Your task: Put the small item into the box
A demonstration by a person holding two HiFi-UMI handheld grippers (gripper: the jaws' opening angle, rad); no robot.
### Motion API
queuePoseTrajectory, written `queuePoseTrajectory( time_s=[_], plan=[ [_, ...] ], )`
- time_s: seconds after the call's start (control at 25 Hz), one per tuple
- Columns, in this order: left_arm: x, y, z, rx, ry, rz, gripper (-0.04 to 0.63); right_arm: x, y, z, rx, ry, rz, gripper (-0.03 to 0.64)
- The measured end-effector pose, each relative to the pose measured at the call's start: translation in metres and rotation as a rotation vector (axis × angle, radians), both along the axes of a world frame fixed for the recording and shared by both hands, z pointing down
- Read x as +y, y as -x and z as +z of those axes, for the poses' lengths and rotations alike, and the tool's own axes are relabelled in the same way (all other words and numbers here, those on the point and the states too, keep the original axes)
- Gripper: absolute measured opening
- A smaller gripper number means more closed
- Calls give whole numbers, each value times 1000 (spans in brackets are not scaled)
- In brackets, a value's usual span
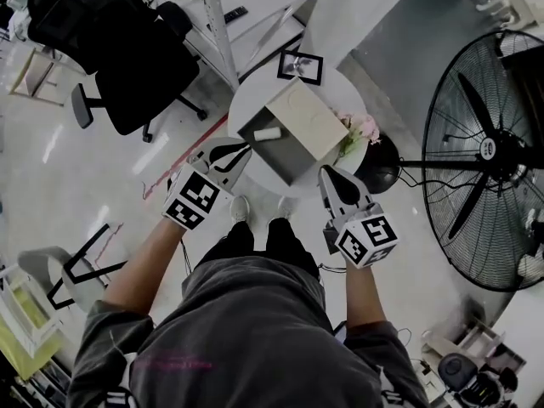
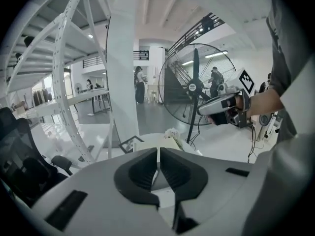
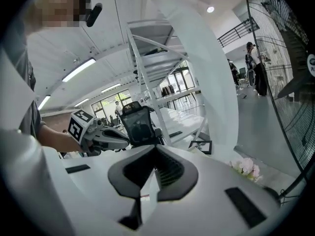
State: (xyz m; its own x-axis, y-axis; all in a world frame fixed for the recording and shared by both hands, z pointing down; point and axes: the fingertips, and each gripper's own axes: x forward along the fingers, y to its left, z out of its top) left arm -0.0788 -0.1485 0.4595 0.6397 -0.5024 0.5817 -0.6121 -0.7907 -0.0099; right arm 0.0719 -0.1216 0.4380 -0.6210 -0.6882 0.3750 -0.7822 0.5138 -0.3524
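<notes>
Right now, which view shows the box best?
Head view: it looks down into the open box on the table, with the item inside. The left gripper view catches only a sliver of the box's top edge; in the right gripper view I can't make it out.

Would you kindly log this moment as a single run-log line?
small item: inside open box | left gripper: shut, empty, near box | right gripper: shut, empty
</notes>
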Motion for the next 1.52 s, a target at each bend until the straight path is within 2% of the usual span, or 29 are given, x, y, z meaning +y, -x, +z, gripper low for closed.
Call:
queuePoseTrajectory(
  time_s=[0.32, 0.68, 1.04, 1.28, 1.52],
  plan=[
    [9, 15, -48, 125, -80, -31, 19, 9, 22, -34, 29, -88, -5, 21],
    [23, 26, -88, 297, -81, -55, 14, 19, 40, -64, 53, -161, -17, 20],
    [37, 26, -100, 356, -90, -52, 14, 25, 43, -77, 69, -193, -27, 20],
    [41, 10, -110, 408, -98, 1, 14, 25, 37, -82, 74, -208, -34, 20],
    [40, -2, -110, 388, -109, 25, 14, 23, 29, -83, 68, -208, -36, 20]
  ],
)
